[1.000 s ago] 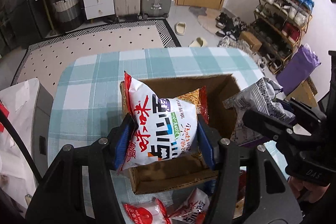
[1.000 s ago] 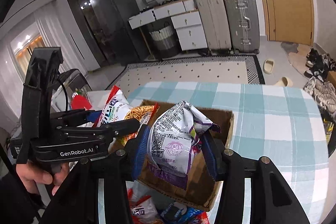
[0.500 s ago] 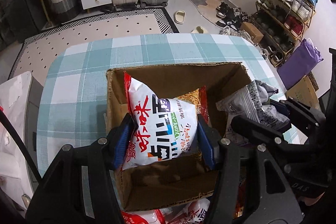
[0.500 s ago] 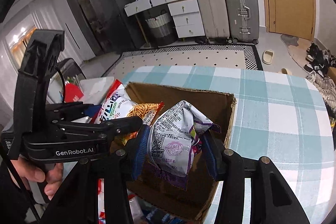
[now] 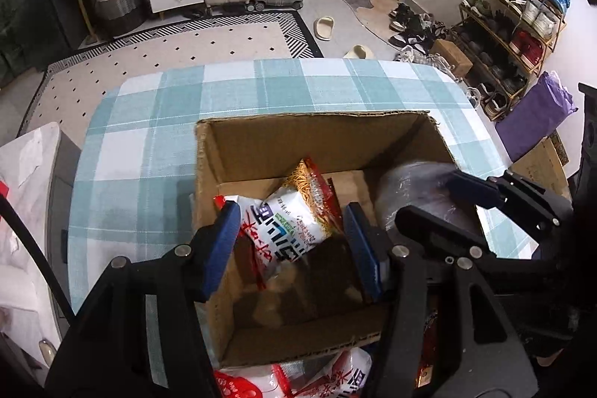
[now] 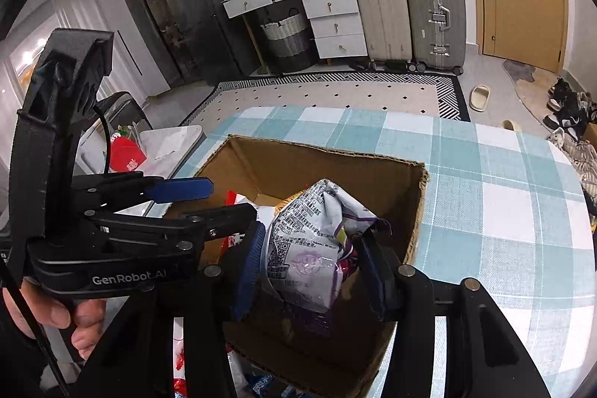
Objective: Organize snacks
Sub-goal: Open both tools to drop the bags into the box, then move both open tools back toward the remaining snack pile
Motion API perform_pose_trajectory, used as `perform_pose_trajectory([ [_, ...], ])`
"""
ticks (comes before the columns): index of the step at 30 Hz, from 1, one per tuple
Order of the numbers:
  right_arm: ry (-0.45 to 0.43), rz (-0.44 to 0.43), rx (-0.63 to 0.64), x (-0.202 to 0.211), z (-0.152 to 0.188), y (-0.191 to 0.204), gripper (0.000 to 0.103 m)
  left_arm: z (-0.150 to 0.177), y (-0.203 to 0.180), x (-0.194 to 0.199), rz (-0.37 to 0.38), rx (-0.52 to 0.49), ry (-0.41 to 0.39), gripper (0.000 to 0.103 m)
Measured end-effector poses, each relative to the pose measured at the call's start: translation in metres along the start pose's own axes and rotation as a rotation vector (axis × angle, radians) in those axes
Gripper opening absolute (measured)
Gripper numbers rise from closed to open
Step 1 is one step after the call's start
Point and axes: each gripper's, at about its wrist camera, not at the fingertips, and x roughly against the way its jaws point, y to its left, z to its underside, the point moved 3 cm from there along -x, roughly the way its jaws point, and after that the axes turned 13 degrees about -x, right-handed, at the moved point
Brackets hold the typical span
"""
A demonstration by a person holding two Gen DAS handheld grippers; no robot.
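Lying inside the cardboard box (image 5: 261, 152) at 6 o'clock, the noodle packet (image 5: 287, 226) sits between the released left hand-held gripper (image 5: 291, 241); the right hand-held gripper (image 6: 311, 271) is grasping a purple-and-silver snack bag (image 6: 309, 248) over the box.

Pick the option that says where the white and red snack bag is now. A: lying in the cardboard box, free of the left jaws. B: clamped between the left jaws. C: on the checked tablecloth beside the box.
A: the white and red snack bag lies on the floor of the cardboard box, and the left gripper jaws stand open, clear of it on both sides.
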Motion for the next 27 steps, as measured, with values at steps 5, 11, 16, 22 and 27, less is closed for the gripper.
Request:
perform_pose_trajectory([
  [5, -0.047, -0.002, 0.011, 0.013, -0.001, 0.005, 0.054, 0.01, -0.001, 0.018, -0.017, 0.005, -0.008, 0.057],
  [11, -0.089, -0.036, -0.009, 0.048, 0.001, 0.01, 0.054, 0.022, -0.014, 0.063, -0.068, -0.016, -0.093, 0.071],
  [16, -0.144, -0.064, -0.005, 0.087, 0.016, 0.019, 0.058, 0.038, -0.025, 0.111, -0.119, -0.013, -0.188, 0.079],
  [22, -0.258, -0.117, 0.054, 0.146, 0.052, 0.037, 0.067, 0.069, -0.035, 0.155, -0.133, -0.013, -0.256, 0.081],
  [27, -0.335, -0.153, 0.055, 0.183, 0.085, 0.044, 0.077, 0.108, -0.034, 0.188, -0.129, 0.052, -0.314, 0.082],
])
